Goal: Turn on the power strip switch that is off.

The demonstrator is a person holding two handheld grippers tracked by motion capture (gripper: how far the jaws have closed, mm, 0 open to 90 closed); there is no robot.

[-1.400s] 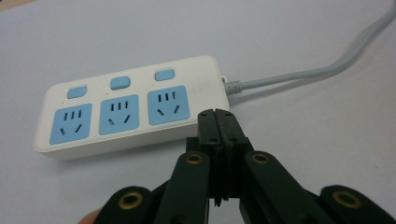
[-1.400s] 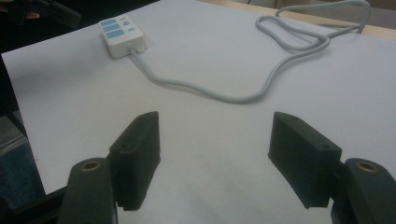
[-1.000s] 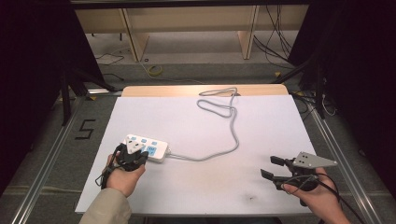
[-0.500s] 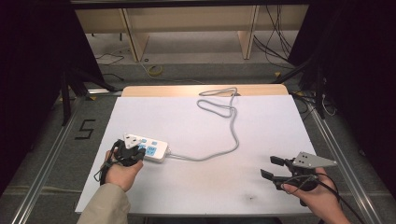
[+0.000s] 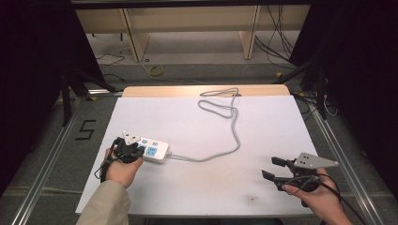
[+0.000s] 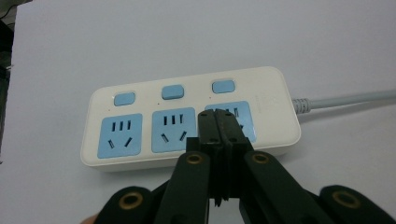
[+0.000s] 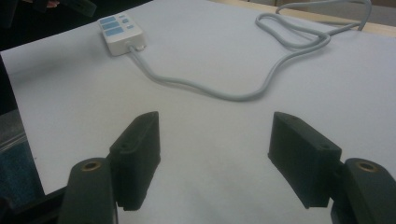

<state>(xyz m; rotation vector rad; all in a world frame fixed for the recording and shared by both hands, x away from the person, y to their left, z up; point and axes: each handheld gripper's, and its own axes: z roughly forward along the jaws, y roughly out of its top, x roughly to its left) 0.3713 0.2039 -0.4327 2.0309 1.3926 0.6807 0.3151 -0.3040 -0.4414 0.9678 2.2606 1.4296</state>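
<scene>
Keep your closed left gripper (image 6: 218,122) pressing squarely toward the white three-socket power strip's (image 6: 187,116) blue switch (image 6: 222,86); right gripper (image 7: 212,149) rests wide.

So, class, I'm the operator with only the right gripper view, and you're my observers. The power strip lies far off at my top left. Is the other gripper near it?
Observer: Yes. In the left gripper view the left gripper has its jaws shut together, with the tips over the power strip's socket nearest the cable.
Operator: How is the strip laid out?
Observer: It has three blue sockets in a row, each with a blue switch beside it.
Operator: And where am I?
Observer: In the high view the right gripper is by the table's near right corner, with its jaws open and nothing between them.
</scene>
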